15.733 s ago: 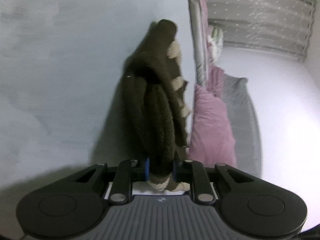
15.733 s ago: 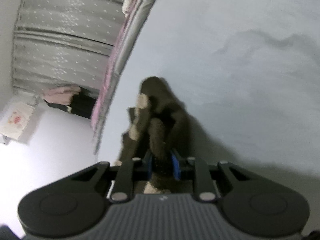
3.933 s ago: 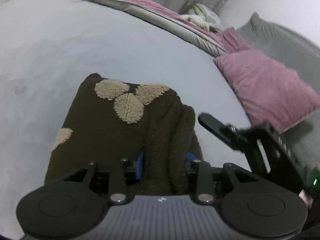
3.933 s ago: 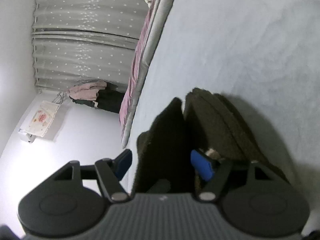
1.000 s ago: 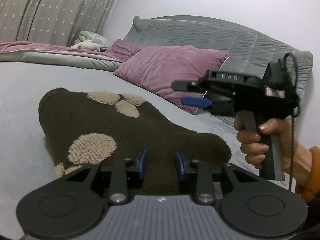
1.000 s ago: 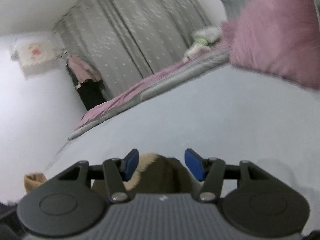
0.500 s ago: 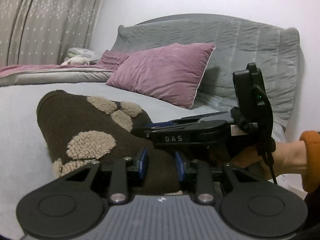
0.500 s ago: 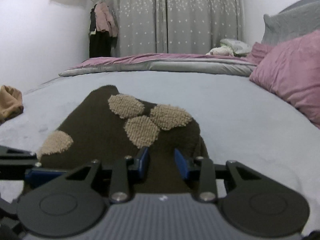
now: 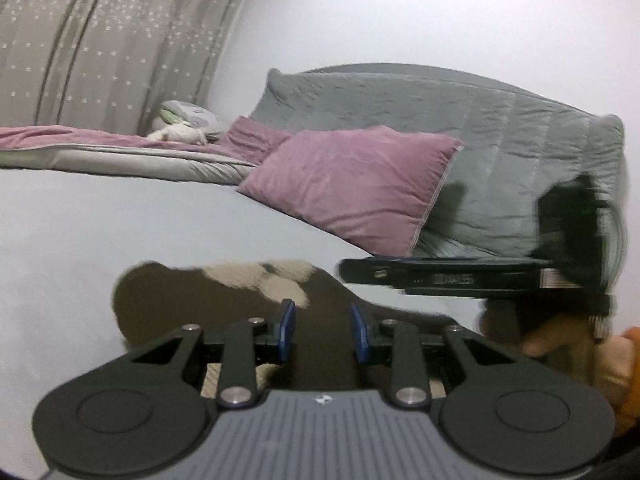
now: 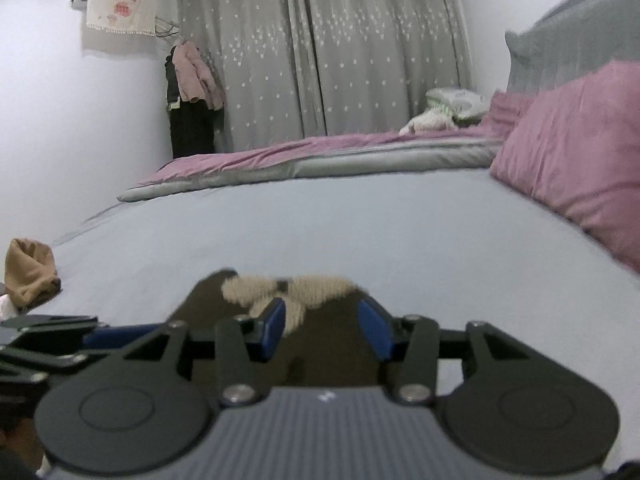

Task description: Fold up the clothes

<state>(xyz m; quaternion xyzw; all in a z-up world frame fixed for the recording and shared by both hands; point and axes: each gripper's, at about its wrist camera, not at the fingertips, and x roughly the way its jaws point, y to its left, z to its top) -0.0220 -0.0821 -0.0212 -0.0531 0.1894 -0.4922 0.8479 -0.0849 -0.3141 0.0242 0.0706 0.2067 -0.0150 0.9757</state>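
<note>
A folded dark brown fleece garment [image 9: 192, 300] with beige paw patches lies flat on the light grey bed sheet [image 9: 100, 220]. My left gripper [image 9: 322, 326] is open and empty, low over its near edge. The right gripper's body [image 9: 460, 276] crosses the left wrist view on the right, held by a hand. In the right wrist view the garment [image 10: 320, 320] lies just beyond my right gripper [image 10: 326, 330], which is open and empty. The left gripper's fingers [image 10: 52, 332] show at the lower left there.
A purple pillow [image 9: 352, 188] leans on the grey quilted headboard [image 9: 500, 140]. A rolled purple and grey duvet [image 10: 320, 156] runs along the far side. A tan garment [image 10: 28, 276] lies at the bed's left edge. Grey curtains [image 10: 340, 48] hang behind.
Both grippers have pulled back and up from the garment, which now lies lower and smaller in both views. The right gripper's jaws have opened wider. The garment stays folded on the sheet.
</note>
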